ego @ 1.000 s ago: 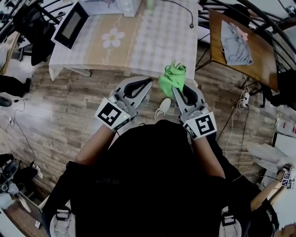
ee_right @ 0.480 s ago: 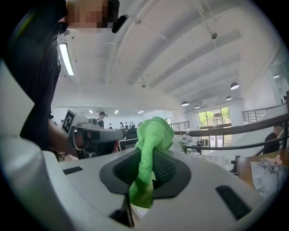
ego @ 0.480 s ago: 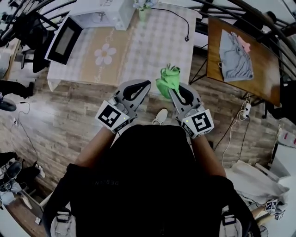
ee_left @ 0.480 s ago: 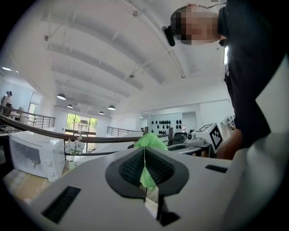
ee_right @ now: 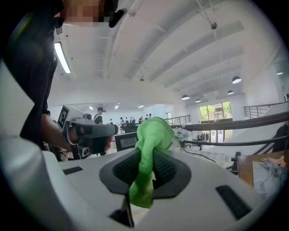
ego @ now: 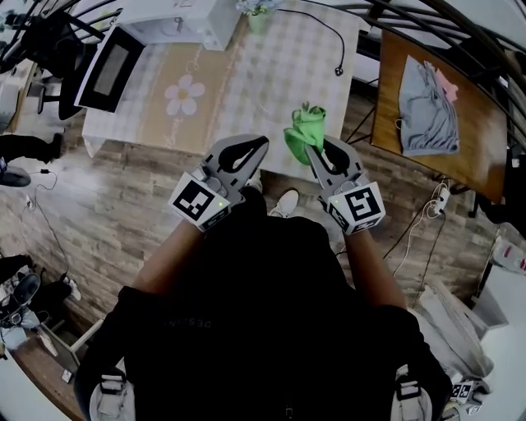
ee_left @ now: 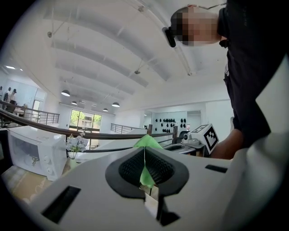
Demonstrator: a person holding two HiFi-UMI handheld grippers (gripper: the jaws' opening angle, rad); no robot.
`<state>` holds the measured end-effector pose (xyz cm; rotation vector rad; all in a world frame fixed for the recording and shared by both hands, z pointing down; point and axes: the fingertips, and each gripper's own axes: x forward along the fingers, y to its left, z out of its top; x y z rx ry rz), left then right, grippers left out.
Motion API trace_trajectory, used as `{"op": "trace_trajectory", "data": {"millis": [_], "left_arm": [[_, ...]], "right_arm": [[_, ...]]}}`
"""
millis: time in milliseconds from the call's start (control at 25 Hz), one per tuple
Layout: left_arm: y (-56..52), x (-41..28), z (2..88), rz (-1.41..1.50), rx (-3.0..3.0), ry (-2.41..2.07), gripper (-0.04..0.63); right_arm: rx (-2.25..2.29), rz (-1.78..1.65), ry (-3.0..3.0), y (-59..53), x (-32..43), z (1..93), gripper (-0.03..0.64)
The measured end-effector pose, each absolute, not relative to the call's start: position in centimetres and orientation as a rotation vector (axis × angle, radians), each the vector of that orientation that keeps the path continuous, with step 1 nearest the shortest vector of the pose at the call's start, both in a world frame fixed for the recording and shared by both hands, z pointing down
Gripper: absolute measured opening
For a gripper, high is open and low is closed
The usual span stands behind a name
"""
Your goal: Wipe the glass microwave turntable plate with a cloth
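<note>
Holding: right claw (ego: pixel 312 151) clamps cloth (ego: pixel 306 130)
Left claw (ego: pixel 260 143): clenched, empty
Microwave (ego: pixel 185 20): ahead-left on tabletop (ego: pixel 279 74), nearer left claw
Plate: unseen

A table (ego: pixel 271 90) under a checked cloth with a printed flower carries a white microwave (ego: pixel 177 16) with its door (ego: pixel 107 70) swung open, a flower pot (ego: pixel 259 12) and a black cable (ego: pixel 327 37). Beside it, a brown wooden table (ego: pixel 390 107) holds a grey garment (ego: pixel 431 103). Both stand on a wood-plank floor (ego: pixel 107 222).
</note>
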<state>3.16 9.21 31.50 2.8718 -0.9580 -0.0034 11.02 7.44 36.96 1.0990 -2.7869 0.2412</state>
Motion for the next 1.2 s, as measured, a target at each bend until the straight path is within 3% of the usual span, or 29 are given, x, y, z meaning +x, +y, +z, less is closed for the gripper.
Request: {"op": "trace_trajectory", "data": {"millis": [1200], "left_arm": [[-10.0,-2.0,38.4,0.071,2.856,-0.968,0.020]], "right_arm": [[0.865,0.154,-2.372,-12.8,3.5,49.5,0.077]]}}
